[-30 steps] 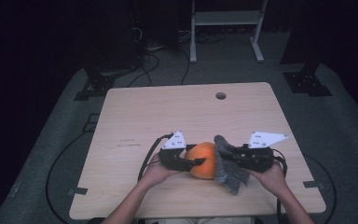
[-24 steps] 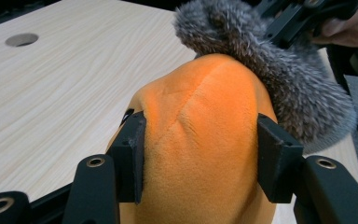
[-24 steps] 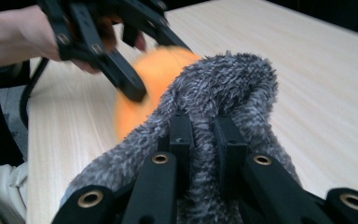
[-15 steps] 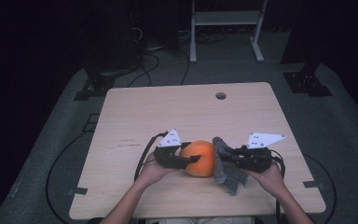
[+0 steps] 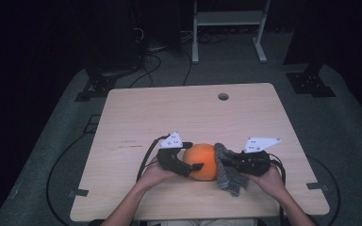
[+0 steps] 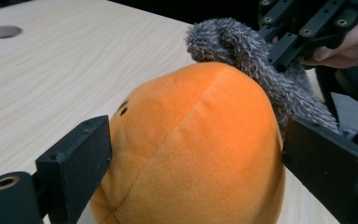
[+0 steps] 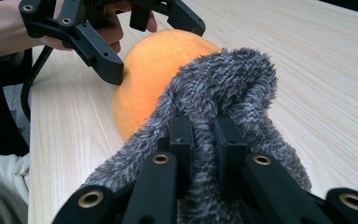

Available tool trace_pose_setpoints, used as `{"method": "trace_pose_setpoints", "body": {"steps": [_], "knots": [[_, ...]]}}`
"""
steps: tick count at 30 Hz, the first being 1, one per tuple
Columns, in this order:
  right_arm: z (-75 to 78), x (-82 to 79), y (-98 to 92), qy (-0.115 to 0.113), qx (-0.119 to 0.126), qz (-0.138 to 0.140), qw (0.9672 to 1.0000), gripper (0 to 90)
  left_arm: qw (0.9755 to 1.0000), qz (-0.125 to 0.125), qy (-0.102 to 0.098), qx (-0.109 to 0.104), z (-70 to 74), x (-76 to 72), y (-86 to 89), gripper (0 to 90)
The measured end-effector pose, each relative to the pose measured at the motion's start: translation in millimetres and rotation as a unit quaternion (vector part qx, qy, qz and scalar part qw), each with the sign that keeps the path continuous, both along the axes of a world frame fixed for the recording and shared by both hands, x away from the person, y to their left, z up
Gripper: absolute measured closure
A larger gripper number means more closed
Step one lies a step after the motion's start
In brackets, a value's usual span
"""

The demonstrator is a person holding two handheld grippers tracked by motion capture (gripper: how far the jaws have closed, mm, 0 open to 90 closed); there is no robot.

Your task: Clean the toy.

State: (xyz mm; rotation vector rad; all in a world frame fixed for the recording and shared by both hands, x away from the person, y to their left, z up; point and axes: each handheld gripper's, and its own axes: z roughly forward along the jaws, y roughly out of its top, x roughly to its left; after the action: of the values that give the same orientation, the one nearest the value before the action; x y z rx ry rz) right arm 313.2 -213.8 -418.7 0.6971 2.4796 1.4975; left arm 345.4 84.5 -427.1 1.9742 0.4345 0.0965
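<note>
1. My left gripper (image 5: 195,165) has just been opening; its jaws now stand wide on either side of the orange plush ball (image 6: 191,149).
2. My right gripper (image 5: 226,162) is clenched on the grey fuzzy cloth (image 7: 214,93).
3. That cloth touches the ball's far side, between both grippers on the table (image 5: 179,113).

High view: overhead from person's side, facing fwd & down, whole table (image 5: 136,113) seen from far off. Left gripper view: very close, facing right. Right gripper view: very close, facing left. All share orange plush (image 5: 202,160) & grey cloth (image 5: 226,172).
</note>
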Motion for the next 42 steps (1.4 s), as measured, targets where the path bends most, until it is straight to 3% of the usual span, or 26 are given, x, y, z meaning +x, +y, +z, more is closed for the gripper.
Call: {"method": "trace_pose_setpoints", "body": {"steps": [4, 10, 12, 15, 16, 18, 19, 20, 22, 23, 25, 27, 29, 30, 31, 33, 35, 37, 40, 42], "knots": [[-3.4, -1.2, -6.1, 0.004, -0.008, -0.004, 1.0, 79.6, 0.9998, -0.019, 0.003, -0.008, -0.4, 0.9, 4.3, 17.5], [-11.8, -0.3, -16.1, 0.017, -0.016, -0.02, 0.9995, 79.6, 0.9991, -0.021, 0.023, -0.029, -2.7, 6.4, 10.7, 15.4], [-12.5, -1.4, -18.1, 0.019, -0.025, -0.024, 0.9992, 79.5, 0.9993, -0.021, 0.018, -0.024, -2.7, 5.4, 9.7, 18.1], [-12.9, -1.7, -19.2, 0.02, -0.03, -0.024, 0.9991, 79.5, 0.9997, -0.02, 0.005, -0.012, -1.4, 1.8, 8.1, 32.3], [-12.8, -1.4, -20.1, 0.022, -0.032, -0.025, 0.9989, 79.5, 0.9998, -0.016, 0.0, -0.008, -0.6, -0.7, 6.3, 32.3], [-7.7, 0.0, -27.2, 0.041, 0.003, -0.018, 0.999, 79.7, 0.9999, -0.01, -0.007, -0.002, 2.2, -4.1, 4.2, 40.5], [-7.7, 0.0, -27.2, 0.041, 0.003, -0.018, 0.999, 79.7, 0.9999, -0.01, -0.007, -0.002, 2.2, -4.1, 4.2, 42.3], [3.9, -3.0, -25.9, 0.036, 0.042, -0.003, 0.9985, 79.7, 0.9999, -0.006, -0.008, -0.002, 4.1, -4.5, 3.4, 44.1], [8.7, -4.8, -22.7, 0.03, 0.046, 0.002, 0.9985, 79.7, 0.9999, -0.005, -0.009, -0.001, 7.0, -5.7, -0.5, 44.8], [21.6, -8.2, -8.0, 0.007, 0.038, 0.016, 0.9991, 79.7, 0.9999, -0.009, -0.014, 0.003, 9.2, -7.9, -3.6, 45.6], [24.7, -8.5, -2.9, 0.001, 0.034, 0.018, 0.9993, 79.7, 0.9997, -0.015, -0.017, 0.004, 10.3, -9.7, -5.2, 45.3], [27.0, -4.2, 10.2, -0.007, 0.012, 0.023, 0.9996, 80.0, 0.9993, -0.022, -0.027, 0.011, 10.2, -12.3, -6.1, 42.4], [24.3, -2.7, 11.6, -0.002, 0.007, 0.024, 0.9997, 80.2, 0.9994, -0.024, -0.025, 0.008, 8.9, -11.0, -4.9, 30.5], [21.2, -1.6, 12.2, 0.002, 0.0, 0.025, 0.9997, 80.2, 0.9996, -0.021, -0.021, -0.002, 7.6, -8.4, -2.7, 30.5], [18.2, -2.4, 12.0, 0.0, -0.007, 0.024, 0.9997, 80.2, 0.9997, -0.018, -0.015, -0.011, 6.9, -6.1, -1.3, 23.7], [15.4, -3.5, 8.8, 0.005, -0.007, 0.026, 0.9996, 80.2, 1.0, -0.003, -0.003, -0.008, 3.8, -0.9, -2.0, 10.1], [13.7, -4.3, 3.5, 0.009, -0.004, 0.023, 0.9997, 80.1, 0.9996, -0.013, 0.026, -0.004, -1.8, 4.5, -3.3, 5.3], [12.3, -4.5, -0.6, 0.012, -0.004, 0.021, 0.9997, 80.1, 0.9975, -0.041, 0.057, -0.002, -8.3, 7.2, -6.2, 5.3], [12.1, -4.7, -2.6, 0.009, -0.007, 0.018, 0.9998, 80.1, 0.9976, -0.051, 0.046, 0.009, -10.7, 4.4, -9.0, 6.1], [11.4, -4.0, -5.5, 0.011, -0.009, 0.016, 0.9998, 79.9, 0.9982, -0.051, 0.03, 0.008, -8.8, 1.1, -9.5, 17.4]]}}
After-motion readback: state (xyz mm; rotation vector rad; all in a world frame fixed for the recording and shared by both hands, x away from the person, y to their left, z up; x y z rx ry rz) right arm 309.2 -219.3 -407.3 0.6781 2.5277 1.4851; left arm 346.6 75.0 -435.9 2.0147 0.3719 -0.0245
